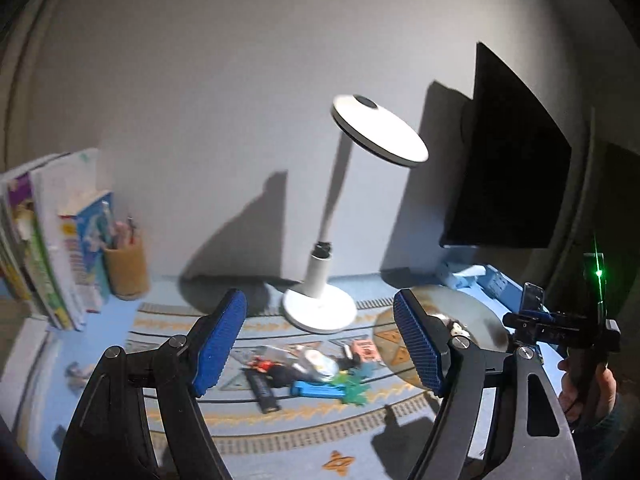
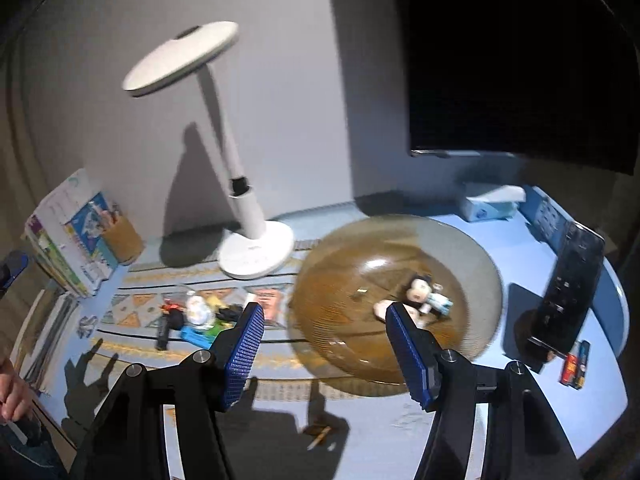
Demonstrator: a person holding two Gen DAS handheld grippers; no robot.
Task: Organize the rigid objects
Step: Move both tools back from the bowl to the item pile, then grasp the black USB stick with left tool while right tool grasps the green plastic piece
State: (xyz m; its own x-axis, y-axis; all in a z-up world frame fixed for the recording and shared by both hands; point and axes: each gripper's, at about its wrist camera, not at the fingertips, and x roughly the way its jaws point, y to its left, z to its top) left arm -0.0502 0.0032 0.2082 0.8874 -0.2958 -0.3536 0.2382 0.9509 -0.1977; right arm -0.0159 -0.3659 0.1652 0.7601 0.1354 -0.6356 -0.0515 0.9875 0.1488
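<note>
Both the left gripper (image 1: 316, 344) and right gripper (image 2: 324, 344) hung open and empty above the small-item pile (image 2: 192, 316) beside the amber glass bowl (image 2: 400, 264), which held one figurine (image 2: 424, 296); the next pick likely wanted a single, well-separated piece.

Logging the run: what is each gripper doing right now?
Left gripper: open, holding nothing.
Right gripper: open, holding nothing.

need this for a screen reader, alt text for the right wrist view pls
The open, empty right tool hangs above a brown glass bowl holding a small figurine. To its left, small objects lie heaped before a white desk lamp.
</note>
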